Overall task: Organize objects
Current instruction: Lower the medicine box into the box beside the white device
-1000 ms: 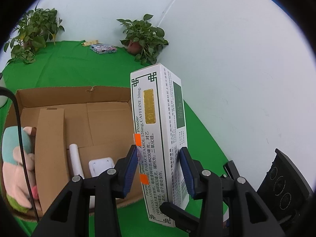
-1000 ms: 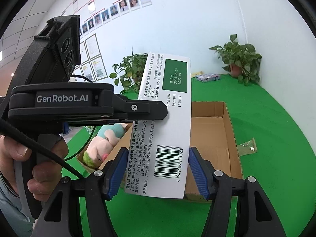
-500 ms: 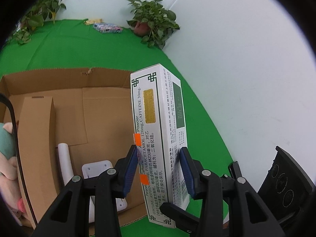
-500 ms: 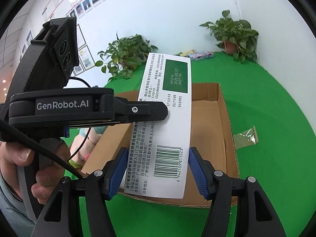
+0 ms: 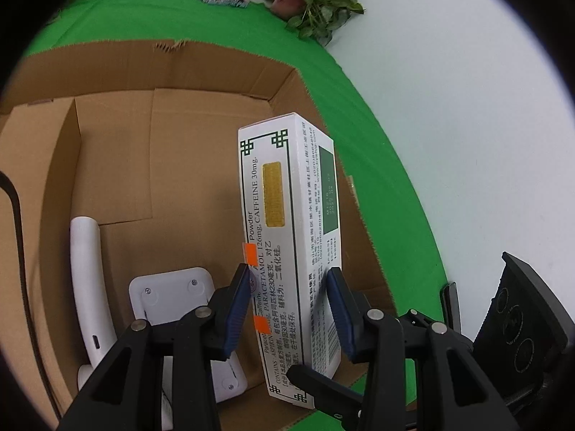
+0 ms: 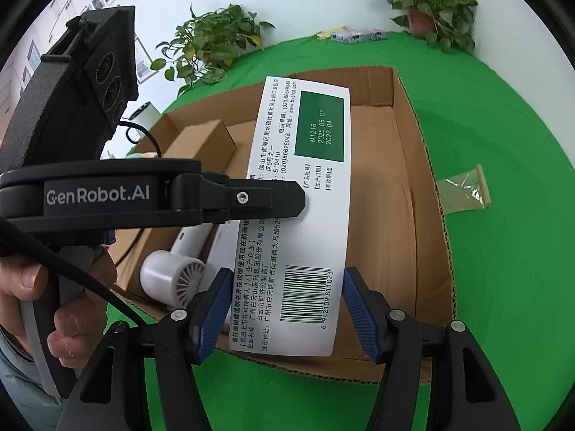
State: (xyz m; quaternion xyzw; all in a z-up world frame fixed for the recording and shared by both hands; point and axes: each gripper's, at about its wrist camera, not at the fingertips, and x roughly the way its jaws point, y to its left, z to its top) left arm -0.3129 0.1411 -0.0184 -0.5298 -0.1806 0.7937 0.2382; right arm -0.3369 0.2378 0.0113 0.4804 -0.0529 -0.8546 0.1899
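Observation:
A white medicine box [image 5: 287, 237] with green print is held by both grippers over the open cardboard box [image 5: 201, 72]. My left gripper [image 5: 291, 309] is shut on its wide faces near the lower end. My right gripper [image 6: 287, 309] is shut on its narrow sides by the barcode; the medicine box [image 6: 305, 215] fills the middle of the right wrist view above the cardboard box [image 6: 427, 237]. The left gripper's finger [image 6: 251, 197] crosses the medicine box in the right wrist view.
Inside the cardboard box lie a white hair dryer [image 6: 172, 280], a white flat device [image 5: 169, 294] and a small brown carton [image 6: 201, 143]. A clear plastic wrapper [image 6: 463, 194] lies on the green cloth to the right. Potted plants [image 6: 427, 3] stand at the back.
Both grippers have carried the medicine box forward and down over the cardboard box. The box's interior now fills more of both views.

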